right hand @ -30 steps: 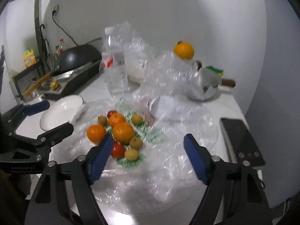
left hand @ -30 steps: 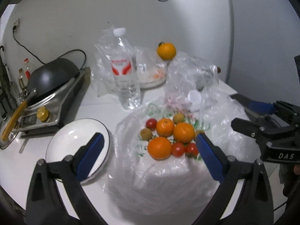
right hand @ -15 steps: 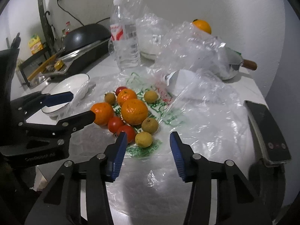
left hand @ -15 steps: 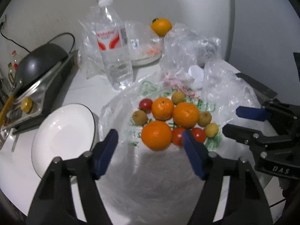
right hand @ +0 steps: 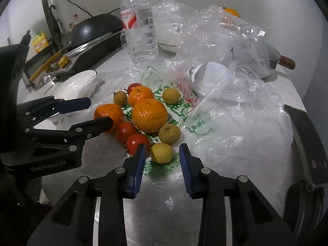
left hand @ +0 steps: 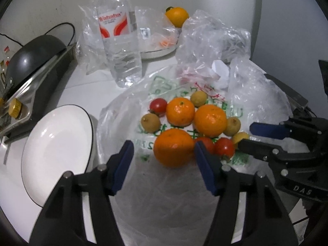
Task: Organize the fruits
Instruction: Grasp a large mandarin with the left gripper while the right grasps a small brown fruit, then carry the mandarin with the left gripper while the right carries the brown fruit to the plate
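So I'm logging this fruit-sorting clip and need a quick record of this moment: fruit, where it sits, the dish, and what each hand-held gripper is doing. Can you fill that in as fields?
fruit pile: oranges, tomatoes and small yellow-brown fruits on a plastic bag
left hand-held gripper: jaws closing around the nearest orange, pads not yet touching
right hand-held gripper: jaws closing around a small yellow fruit, not yet gripped
empty dish: white bowl, left of the pile
separate orange: at the back, near the wall
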Available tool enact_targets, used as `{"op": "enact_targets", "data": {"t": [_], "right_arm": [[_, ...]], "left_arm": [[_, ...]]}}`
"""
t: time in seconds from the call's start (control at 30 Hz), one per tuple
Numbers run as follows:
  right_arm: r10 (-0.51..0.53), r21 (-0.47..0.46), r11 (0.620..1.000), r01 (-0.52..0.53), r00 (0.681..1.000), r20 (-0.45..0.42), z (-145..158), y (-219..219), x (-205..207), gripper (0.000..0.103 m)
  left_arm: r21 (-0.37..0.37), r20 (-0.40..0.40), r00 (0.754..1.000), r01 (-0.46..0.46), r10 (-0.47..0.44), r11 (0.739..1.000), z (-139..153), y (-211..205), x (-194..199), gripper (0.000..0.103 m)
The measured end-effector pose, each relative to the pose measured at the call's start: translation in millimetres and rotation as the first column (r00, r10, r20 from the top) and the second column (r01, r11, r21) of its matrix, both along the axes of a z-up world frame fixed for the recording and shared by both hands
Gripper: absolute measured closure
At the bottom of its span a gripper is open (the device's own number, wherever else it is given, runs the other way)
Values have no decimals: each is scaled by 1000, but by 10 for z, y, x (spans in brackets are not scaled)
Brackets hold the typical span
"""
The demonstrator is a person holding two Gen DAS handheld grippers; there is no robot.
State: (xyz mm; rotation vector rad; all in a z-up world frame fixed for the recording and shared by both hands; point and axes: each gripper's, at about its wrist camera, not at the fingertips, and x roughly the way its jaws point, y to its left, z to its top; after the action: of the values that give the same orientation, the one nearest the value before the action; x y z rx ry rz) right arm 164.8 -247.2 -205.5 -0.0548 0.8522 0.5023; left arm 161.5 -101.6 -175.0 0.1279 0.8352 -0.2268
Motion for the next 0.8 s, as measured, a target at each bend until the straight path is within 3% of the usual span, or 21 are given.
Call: {"op": "enact_targets", "data": {"t": [0.17,0.3,0.57,0.8], "right_arm": [[6,-9,1000,-6,1000,-15,-46,23,23,76],[12,-15,1000,-12,1000,-6,-40,24,10,76],[7,-23,1000,-7,1000,28,35,38,-17,76],[-3,-17,1000,4,998,61,162,47,-74,76]], "left_arm": [[-38,-39,999,24,-26,999,-45,-9,50,50],[-59,-48,998,35,-38,998,-47,-6,63,56],[-96,-57,997,42,-48,994,-37,47,36,57],[-117,-14,997,75,-77,990,116,54,-74,57]]}}
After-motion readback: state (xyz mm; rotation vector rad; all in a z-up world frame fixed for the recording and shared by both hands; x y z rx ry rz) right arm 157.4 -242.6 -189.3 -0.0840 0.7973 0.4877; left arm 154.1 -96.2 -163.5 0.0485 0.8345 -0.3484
